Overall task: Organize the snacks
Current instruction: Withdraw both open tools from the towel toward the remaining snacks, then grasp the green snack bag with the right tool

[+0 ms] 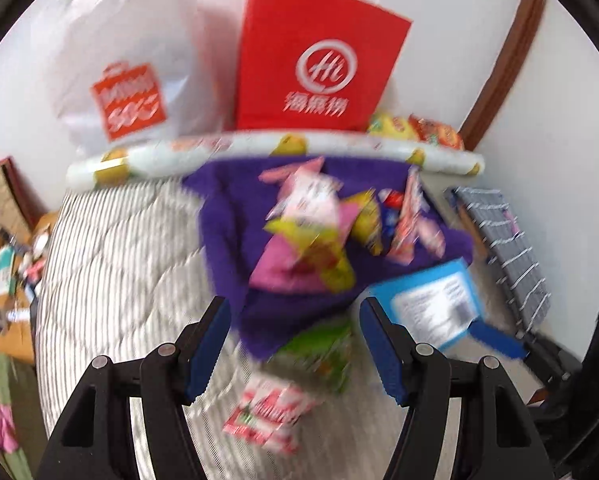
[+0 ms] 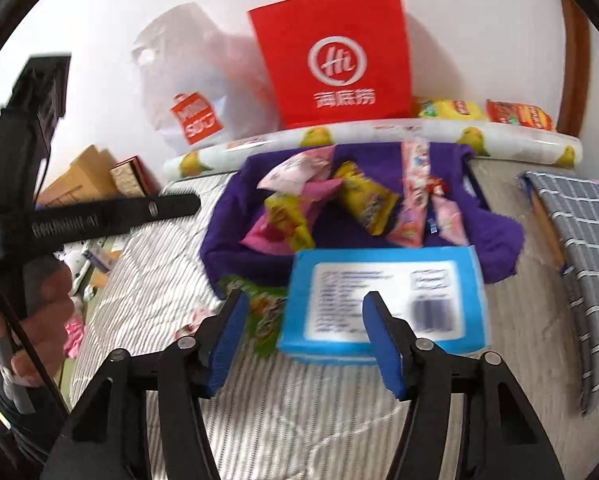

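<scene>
Blue snack box (image 2: 383, 300) label-up, long axis crosswise, both grippers (image 1: 295, 344) (image 2: 303, 336) spread, grasping nothing.

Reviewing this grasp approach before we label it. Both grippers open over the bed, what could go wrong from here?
1. The right gripper is open at the blue box, which looks wider than the gap between its fingers; it may push the box, not grasp it.
2. The green packet is tucked beside the box and could get dragged along.
3. The left wrist view is motion-blurred, so aiming the left gripper looks unreliable.
</scene>
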### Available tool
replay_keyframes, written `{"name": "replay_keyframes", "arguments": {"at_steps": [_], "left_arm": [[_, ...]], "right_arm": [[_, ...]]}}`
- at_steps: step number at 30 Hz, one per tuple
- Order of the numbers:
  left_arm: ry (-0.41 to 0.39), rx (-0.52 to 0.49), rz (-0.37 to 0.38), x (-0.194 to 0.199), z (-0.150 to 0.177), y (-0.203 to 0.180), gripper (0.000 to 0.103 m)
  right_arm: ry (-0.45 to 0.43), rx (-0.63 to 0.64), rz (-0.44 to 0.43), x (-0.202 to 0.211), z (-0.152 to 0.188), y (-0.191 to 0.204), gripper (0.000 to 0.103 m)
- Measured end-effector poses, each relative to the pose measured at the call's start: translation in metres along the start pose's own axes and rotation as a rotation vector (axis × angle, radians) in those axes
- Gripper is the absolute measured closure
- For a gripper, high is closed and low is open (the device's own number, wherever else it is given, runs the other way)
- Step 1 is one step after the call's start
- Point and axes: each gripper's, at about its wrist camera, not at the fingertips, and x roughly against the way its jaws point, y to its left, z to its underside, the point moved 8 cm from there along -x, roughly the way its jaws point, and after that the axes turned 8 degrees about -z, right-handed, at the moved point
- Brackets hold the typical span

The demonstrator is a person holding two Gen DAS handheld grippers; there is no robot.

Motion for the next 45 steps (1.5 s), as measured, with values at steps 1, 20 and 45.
{"name": "replay_keyframes", "arguments": {"at_steps": [1,20,45], "left_arm": [[0.008,0.007,-0.011,-0.002,0.009,0.007,0.038],[0.103,0.095,-0.051,-0.029,0.086,0.084,0.038],[0.122,-0.028,0.049,-0.045,0.098,0.012,0.038]], "right_arm": [[-0.004,0.009,-0.007,-0.002,0.002,0.005,0.044],[0.158,0.226,0.023,-0.107,0.005,0.053,0.069],[-0.030,0.183,0.024,0.022,0.016,0.042,0.094]]}}
